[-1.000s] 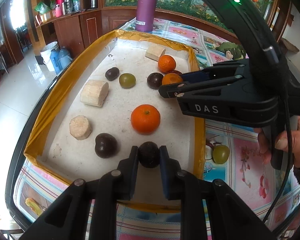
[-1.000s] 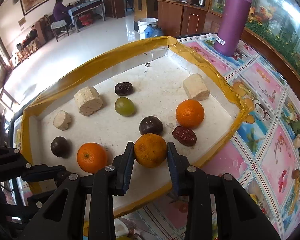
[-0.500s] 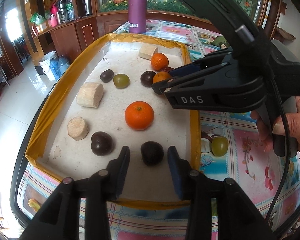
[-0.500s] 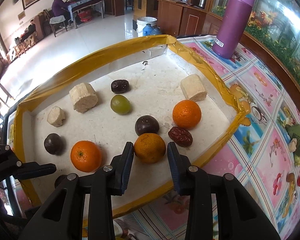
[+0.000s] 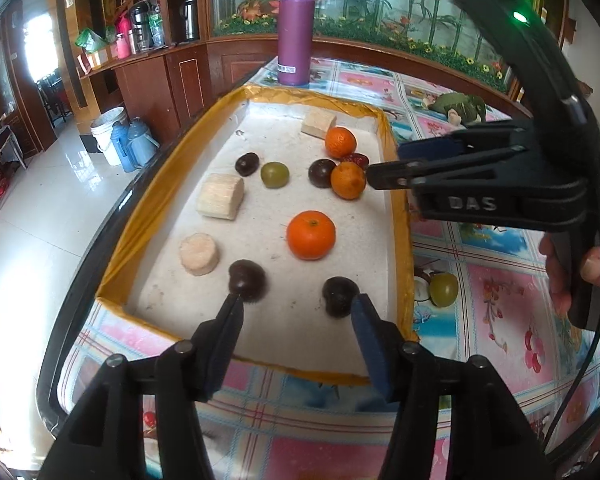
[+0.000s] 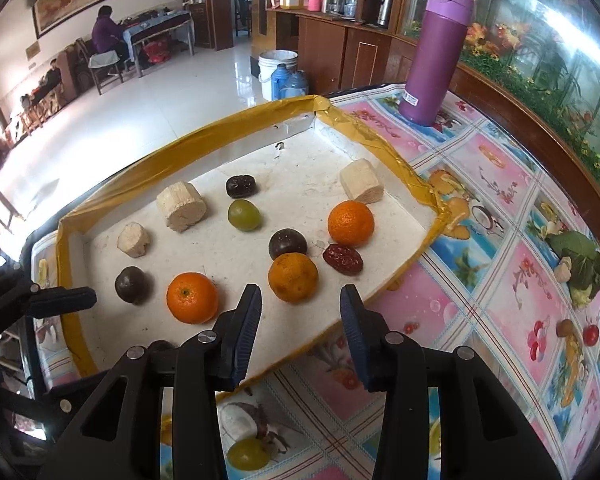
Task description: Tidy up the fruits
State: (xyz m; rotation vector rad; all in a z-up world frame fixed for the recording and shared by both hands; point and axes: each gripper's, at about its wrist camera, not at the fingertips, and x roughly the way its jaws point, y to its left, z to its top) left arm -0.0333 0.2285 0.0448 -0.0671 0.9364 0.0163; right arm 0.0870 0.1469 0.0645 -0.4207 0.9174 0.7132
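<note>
Bright daylight, floor glare, fisheye-warped dark corners

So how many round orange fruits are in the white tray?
3. One near the front left, one just ahead of the right gripper, one further back by the right wall. None looks hidden.

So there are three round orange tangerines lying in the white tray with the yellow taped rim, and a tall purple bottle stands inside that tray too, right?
Not quite. The tall purple bottle stands outside the white tray with the yellow taped rim, on the flowered tablecloth beyond its far corner, as the right wrist view shows. The three round orange tangerines do lie inside.
</note>
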